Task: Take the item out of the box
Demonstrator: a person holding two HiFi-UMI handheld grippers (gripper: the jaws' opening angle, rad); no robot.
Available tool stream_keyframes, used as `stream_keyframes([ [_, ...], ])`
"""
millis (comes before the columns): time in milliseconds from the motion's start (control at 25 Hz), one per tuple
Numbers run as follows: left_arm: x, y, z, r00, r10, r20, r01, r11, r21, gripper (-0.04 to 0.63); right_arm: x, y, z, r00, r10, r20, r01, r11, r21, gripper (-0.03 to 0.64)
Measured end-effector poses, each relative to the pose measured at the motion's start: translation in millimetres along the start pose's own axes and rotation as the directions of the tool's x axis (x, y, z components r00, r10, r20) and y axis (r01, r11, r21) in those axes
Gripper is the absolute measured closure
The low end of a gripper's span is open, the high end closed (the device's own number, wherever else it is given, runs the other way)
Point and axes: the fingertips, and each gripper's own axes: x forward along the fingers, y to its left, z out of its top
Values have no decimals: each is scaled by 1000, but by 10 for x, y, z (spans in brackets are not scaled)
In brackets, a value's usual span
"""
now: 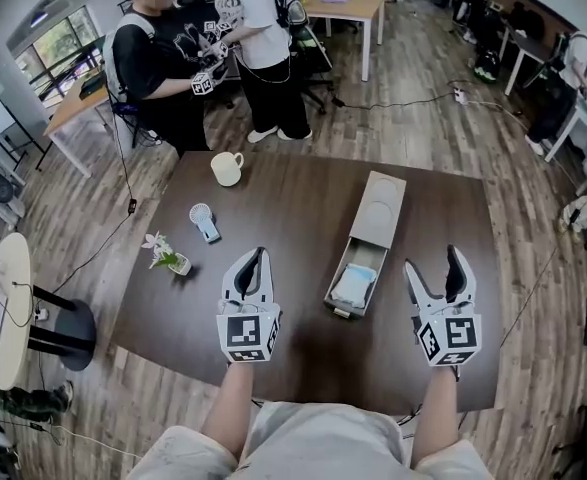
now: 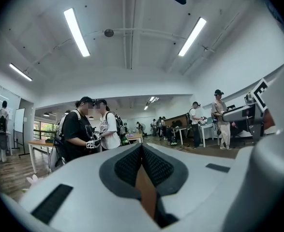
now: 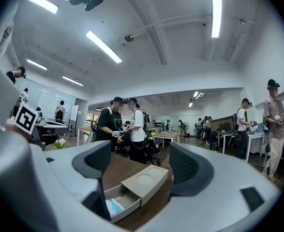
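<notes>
Item [image 1: 354, 284], pale blue-white packet, lies in pulled-out drawer [image 1: 351, 290] of box [image 1: 376, 213] on table [image 1: 293, 208]. Position: between both claws, just left and ahead of right gripper [image 1: 434, 260], farther right of left gripper [image 1: 254, 256], touching neither. Right gripper jaws wide apart, nothing held; right gripper view shows item [image 3: 113, 208] low between jaws. Left gripper jaws pressed together, empty.

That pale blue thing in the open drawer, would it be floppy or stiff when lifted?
Probably floppy: the blue item looks like a thin, rumpled packet. Likely light too, since it lies flat in the shallow drawer.
</notes>
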Motion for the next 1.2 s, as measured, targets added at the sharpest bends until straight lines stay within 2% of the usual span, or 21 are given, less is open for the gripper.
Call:
stream_keyframes([
  [200,26,-42,-63,1000,-14,-10,14,1000,13,595,22,12,-78,999,7,-32,-8,1000,-16,236],
  [400,11,-88,-170,999,-23,-31,24,1000,8,595,121,179,-247,990,89,-111,-95,994,-52,236],
  [560,-53,-97,-309,998,-34,-57,35,999,15,595,262,427,-488,959,190,-213,-212,973,-87,236],
  [680,-125,-105,-439,996,-30,-80,29,1000,-6,595,341,595,-686,928,239,-285,-286,949,-134,253],
  [920,-206,-160,-673,992,-37,-124,34,999,-23,595,473,880,-1141,839,318,-442,-428,887,-175,259],
  [1200,-272,-285,-919,982,-80,-172,71,996,-60,595,562,1121,-1651,692,388,-608,-584,797,-155,268],
])
